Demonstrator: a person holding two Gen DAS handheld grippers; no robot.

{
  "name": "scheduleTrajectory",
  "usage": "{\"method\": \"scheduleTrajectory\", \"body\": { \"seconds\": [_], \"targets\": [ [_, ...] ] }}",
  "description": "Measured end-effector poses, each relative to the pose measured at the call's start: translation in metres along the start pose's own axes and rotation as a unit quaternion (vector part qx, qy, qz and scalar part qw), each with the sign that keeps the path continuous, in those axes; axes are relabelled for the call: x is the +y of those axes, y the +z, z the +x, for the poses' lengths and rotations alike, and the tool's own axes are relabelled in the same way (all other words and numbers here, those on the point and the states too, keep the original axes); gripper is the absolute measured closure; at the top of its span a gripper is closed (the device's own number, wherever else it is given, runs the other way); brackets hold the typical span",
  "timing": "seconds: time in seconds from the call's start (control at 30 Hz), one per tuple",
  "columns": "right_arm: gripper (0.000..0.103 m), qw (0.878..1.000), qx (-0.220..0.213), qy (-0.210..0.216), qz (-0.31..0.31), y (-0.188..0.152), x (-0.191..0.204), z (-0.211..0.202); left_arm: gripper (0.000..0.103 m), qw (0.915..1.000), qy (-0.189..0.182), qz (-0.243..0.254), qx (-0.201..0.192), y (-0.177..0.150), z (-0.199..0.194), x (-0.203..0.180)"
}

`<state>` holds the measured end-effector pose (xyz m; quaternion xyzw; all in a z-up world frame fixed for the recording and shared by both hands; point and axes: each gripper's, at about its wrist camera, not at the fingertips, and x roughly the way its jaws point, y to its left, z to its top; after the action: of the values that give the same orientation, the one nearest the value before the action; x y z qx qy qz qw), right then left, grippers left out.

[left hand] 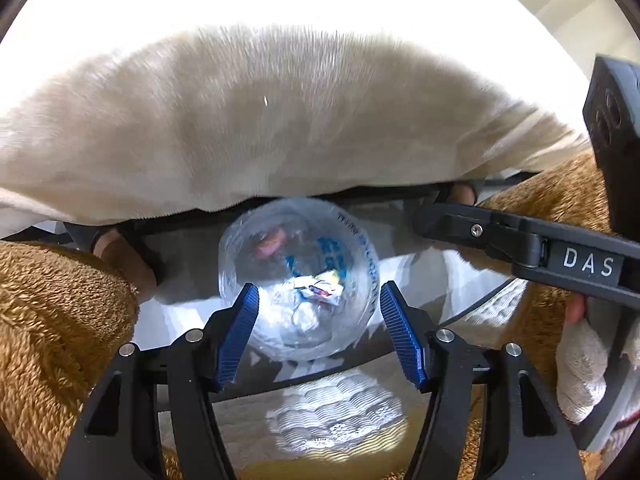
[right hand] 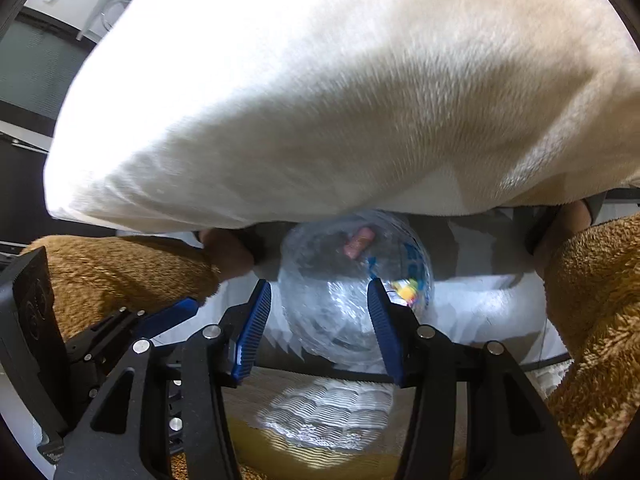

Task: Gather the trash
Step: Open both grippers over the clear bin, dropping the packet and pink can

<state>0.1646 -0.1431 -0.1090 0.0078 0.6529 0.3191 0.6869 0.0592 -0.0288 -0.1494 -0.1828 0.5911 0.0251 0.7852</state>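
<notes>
Two tongs hang over one clear plastic bag (left hand: pixel 298 280), which lies in the lower middle of both views. The left tongs (left hand: pixel 318 334) have their blue pads apart, one on each side of the bag, and I see no pad pressing on the film. The right tongs (right hand: pixel 316 330) are also apart, with the bag between the pads; whether the right pad touches the film I cannot tell. Inside the bag there is a crumpled coloured wrapper (left hand: pixel 320 290) and a small pink piece (left hand: pixel 272 242), so the trash seems to be already collected in it.

To do this step well, I think the tongs should take the thin film near the mouth of the bag, not the round body, because the film is slippery and the air inside will push it away. Closing slowly would help.

Around the bag, a big cream fur cushion (left hand: pixel 260 120) fills the upper part of each frame and hangs over the far edge of the bag, so it could hide it. Brown fleece sleeves (left hand: pixel 52 312) stand at the left and right edges. A white quilted cloth (left hand: pixel 336 416) lies at the bottom centre, below the bag.
</notes>
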Motion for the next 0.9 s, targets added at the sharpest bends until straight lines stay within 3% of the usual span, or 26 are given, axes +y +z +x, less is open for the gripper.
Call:
{"method": "scheduleTrajectory", "body": {
  "seconds": [0.23,0.47,0.7,0.9],
  "targets": [
    [0.052,0.995,-0.079,0.046,-0.035,-0.014,0.009,-0.042,0.041,0.9981,0.000,0.010,-0.062,-0.006,-0.028,-0.005],
    [0.052,0.980,-0.159,0.098,-0.066,-0.023,0.009,-0.085,0.041,0.9893,-0.035,0.010,-0.141,-0.008,-0.064,-0.002],
    [0.052,0.963,-0.229,0.086,-0.110,-0.013,0.015,-0.120,0.041,0.9731,-0.063,0.022,-0.221,-0.002,-0.099,0.005],
    [0.050,0.958,-0.250,0.062,-0.130,0.019,0.011,-0.131,0.041,0.9635,-0.054,0.020,-0.261,0.024,-0.120,0.020]
  ]
}}
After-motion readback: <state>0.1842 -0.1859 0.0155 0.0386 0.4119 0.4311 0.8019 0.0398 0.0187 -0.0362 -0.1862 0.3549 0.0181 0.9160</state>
